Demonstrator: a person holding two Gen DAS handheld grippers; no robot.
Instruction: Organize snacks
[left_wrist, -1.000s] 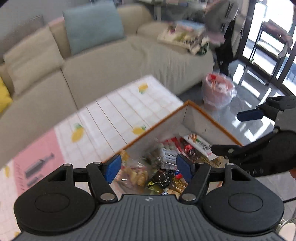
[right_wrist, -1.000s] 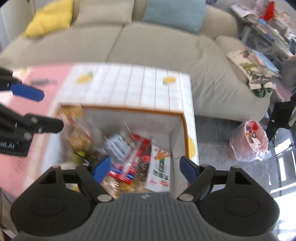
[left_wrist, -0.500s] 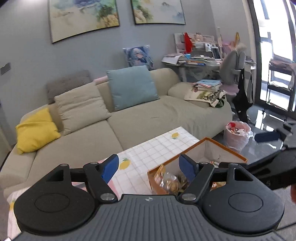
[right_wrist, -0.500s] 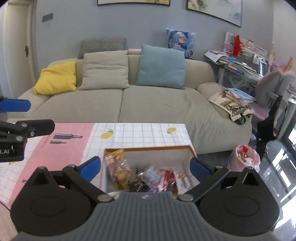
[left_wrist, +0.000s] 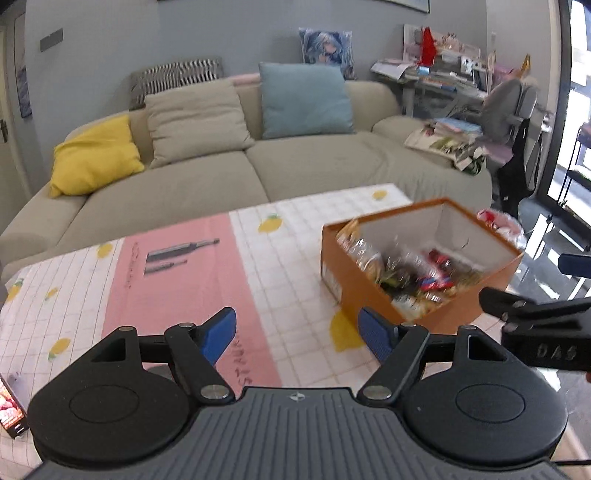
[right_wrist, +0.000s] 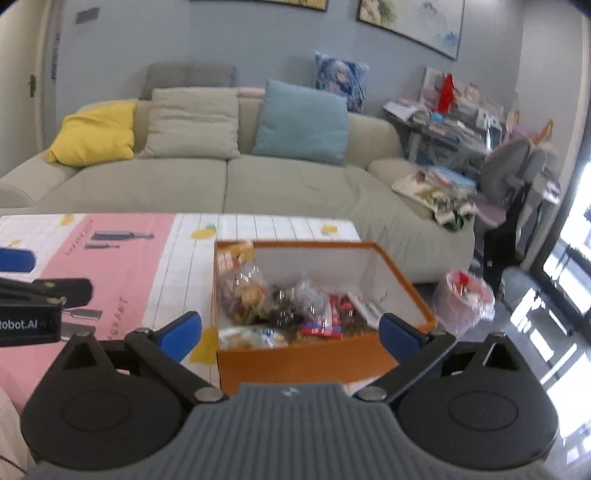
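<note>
Sitting at the right end of the low table (right_wrist: 258, 225), the open orange cardboard box with white inner walls (right_wrist: 325, 360) holds a jumble of snack packets (right_wrist: 295, 314): clear bags of yellowish pieces towards its left side, red-and-blue wrappers in the middle, a flat white packet against the right wall. In our right wrist view the box's long axis runs left to right, its near orange wall facing us squarely; in our left wrist view the same box (left_wrist: 369, 291) sits turned, one corner pointing towards us. Its far right corner reaches the table's edge. The table wears a white checked cloth with yellow lemon prints and a broad pink band (left_wrist: 177, 280).

Our right gripper (right_wrist: 290, 330) hangs just in front of the box, its blue-padded fingers spread wide and empty, framing nearly the whole near wall. Our left gripper (left_wrist: 297, 334) hovers over the pink band, left of the box, also spread with nothing between the pads.

Half a second ago we looked more towards the wall pictures; now both cameras tilt lower and the table fills more of the frame. A second ago both grippers were directly above the box, looking down into it.

Beyond the table stands a beige sofa (right_wrist: 295, 188) with yellow, beige and blue cushions.
</note>
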